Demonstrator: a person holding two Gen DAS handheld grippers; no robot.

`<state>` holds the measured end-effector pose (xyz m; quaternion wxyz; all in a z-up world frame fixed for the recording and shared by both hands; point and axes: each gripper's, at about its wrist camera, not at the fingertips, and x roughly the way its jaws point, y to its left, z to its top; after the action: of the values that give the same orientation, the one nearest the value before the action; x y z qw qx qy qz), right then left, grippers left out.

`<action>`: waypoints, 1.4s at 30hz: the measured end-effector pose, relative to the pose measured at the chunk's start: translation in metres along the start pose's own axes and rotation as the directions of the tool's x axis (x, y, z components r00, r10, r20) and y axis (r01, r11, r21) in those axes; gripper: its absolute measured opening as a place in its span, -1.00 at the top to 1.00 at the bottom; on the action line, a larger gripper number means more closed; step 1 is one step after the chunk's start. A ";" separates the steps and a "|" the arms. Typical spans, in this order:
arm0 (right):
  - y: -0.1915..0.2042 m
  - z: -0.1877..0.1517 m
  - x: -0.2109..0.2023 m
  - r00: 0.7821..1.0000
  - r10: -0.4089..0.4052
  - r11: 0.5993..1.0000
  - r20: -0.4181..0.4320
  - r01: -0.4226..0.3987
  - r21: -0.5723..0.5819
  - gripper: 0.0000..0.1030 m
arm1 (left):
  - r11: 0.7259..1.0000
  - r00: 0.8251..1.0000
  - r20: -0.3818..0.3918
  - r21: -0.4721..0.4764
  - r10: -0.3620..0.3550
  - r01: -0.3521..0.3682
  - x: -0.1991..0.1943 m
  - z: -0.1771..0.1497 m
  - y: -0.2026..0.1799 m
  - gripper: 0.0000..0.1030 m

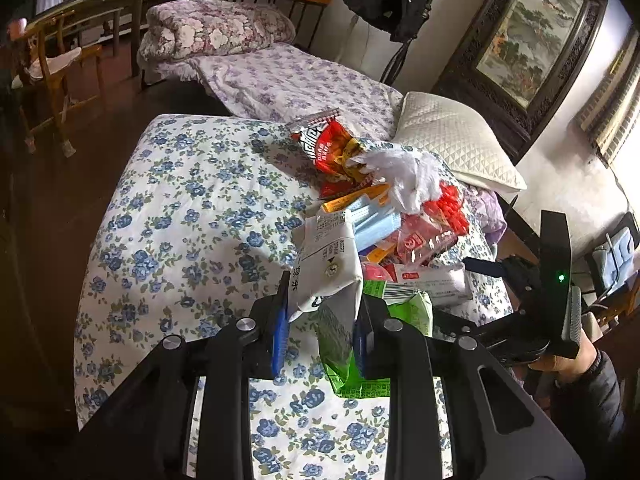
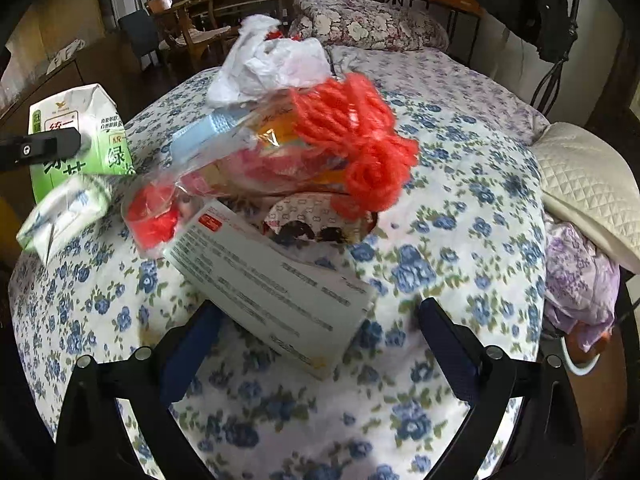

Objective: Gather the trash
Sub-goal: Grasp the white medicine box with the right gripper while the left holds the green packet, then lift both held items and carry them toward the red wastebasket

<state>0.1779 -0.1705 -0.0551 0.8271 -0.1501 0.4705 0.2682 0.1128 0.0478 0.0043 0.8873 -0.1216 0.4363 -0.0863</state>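
Carton, white and green, clamped between the blue pads of the left hand-held gripper and held above the floral bed; the same carton appears at the left edge of the right wrist view. Trash pile on the bed just beyond the carton: red snack bag, white plastic glove, blue mask, clear bag, red yarn, white box. Right hand-held gripper released, fingers spread wide on either side of the near end of the white box, not touching it. Quilted pillow at the head of the bed, right of the pile
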 end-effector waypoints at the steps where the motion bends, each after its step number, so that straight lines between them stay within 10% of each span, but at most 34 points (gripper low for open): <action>1: 0.002 0.000 -0.002 1.000 0.017 1.000 0.005 -0.017 -0.002 -0.70 | 1.000 1.000 -0.002 0.003 0.000 0.000 0.000 0.000 -0.001 0.47; 3: 0.010 -0.007 -0.011 0.999 0.038 0.999 0.024 -0.038 -0.005 -0.07 | 1.000 1.000 -0.009 0.006 -0.004 0.004 0.001 -0.001 -0.003 0.47; 11: 0.028 -0.067 -0.063 1.000 0.001 0.987 0.014 -0.003 0.161 -0.01 | 1.000 1.000 -0.005 -0.016 0.002 -0.002 -0.001 -0.003 -0.001 0.47; 14: 0.023 -0.096 -0.079 0.983 -0.183 0.927 -0.024 0.181 0.328 -0.01 | 0.999 1.000 -0.005 -0.031 0.004 -0.005 -0.002 -0.003 0.001 0.47; 17: 0.028 -0.118 -0.088 0.980 -0.196 0.880 -0.036 0.192 0.434 -0.08 | 1.000 1.000 -0.001 -0.030 0.000 0.000 -0.004 -0.004 -0.002 0.47; 20: 0.060 -0.119 -0.090 0.998 -0.035 0.935 -0.046 0.049 0.352 -0.71 | 1.000 1.000 0.003 -0.022 -0.006 0.006 -0.007 -0.005 -0.005 0.47; 22: 0.073 -0.116 -0.098 0.999 0.029 0.960 -0.013 -0.025 0.278 -0.71 | 1.000 1.000 0.006 -0.017 -0.008 0.008 -0.008 -0.006 -0.007 0.47; 30: 0.026 -0.084 -0.101 0.980 -0.197 0.964 0.040 0.186 0.190 -0.72 | 1.000 1.000 0.000 -0.020 -0.009 0.009 -0.006 -0.004 -0.003 0.47; 37: 0.012 -0.065 -0.055 0.990 -0.132 0.982 -0.044 0.136 0.128 -0.71 | 1.000 1.000 -0.006 -0.004 -0.015 0.015 -0.003 -0.004 -0.006 0.47; 42: 0.005 -0.062 -0.048 0.991 -0.128 0.944 -0.048 0.137 0.299 0.06 | 1.000 1.000 -0.012 0.006 -0.015 0.015 -0.001 -0.004 -0.009 0.47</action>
<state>0.1120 -0.2123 -0.0452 0.8499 -0.0573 0.5062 0.1350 0.1082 0.0389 0.0053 0.8844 -0.1218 0.4403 -0.0952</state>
